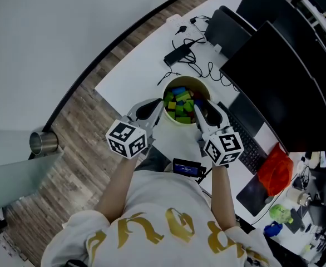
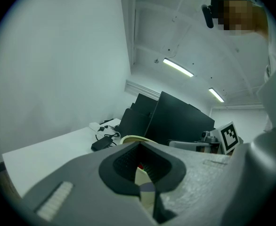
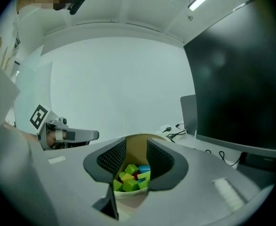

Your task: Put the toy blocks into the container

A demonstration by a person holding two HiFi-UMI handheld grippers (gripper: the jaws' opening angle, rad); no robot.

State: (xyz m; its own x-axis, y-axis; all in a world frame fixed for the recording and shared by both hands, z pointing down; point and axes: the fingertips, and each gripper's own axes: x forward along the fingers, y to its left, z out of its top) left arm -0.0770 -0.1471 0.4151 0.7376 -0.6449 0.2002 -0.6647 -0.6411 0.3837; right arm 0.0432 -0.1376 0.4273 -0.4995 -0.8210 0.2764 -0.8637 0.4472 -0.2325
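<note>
Biggest thing first: the white tabletop (image 1: 135, 65). The container (image 1: 186, 79) is near its front edge, right in front of the person, and it's already packed with blocks (image 1: 179, 105). The left gripper (image 1: 153, 110) and right gripper (image 1: 202, 115) are on opposite sides of it. In each gripper view the fingers (image 2: 81, 182) are nearly closed and look to be pinching the cream wall at the rim.

My guess is it's a thin, stiffish tub that's fairly light even when full. The wall could flex though, so two opposite rim grips and keeping it level seems the way to go. The blocks look hard and light, and they'd spill if it tips.

I can't see the container's base, so no idea if it's resting on the tabletop or lifted. How deep the fingers bite is hidden too. No loose blocks show anywhere.
</note>
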